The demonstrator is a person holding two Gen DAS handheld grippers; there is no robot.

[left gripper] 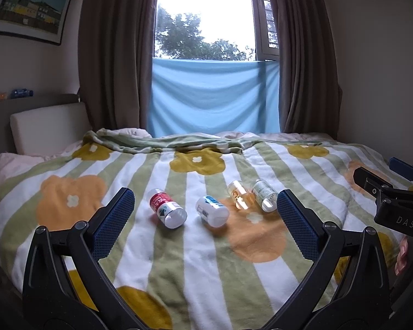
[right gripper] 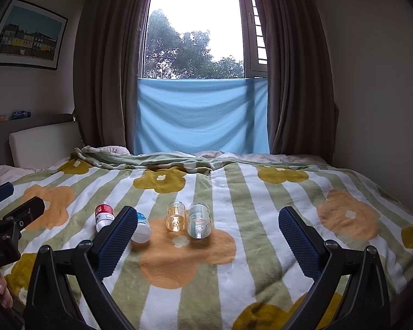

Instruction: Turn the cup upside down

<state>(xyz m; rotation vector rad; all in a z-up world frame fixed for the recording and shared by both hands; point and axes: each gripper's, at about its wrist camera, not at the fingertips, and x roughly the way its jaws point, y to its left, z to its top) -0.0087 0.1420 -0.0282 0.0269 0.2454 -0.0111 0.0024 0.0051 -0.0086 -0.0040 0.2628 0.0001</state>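
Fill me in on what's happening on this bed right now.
A person holds a two-finger gripper in each hand over a flowered blanket. Both the left gripper and the right gripper are open and hold nothing. Four small cups lie on their sides in a row on the blanket: a red-labelled cup, a blue-labelled cup, an amber cup and a clear cup. None has been grasped or flipped yet.
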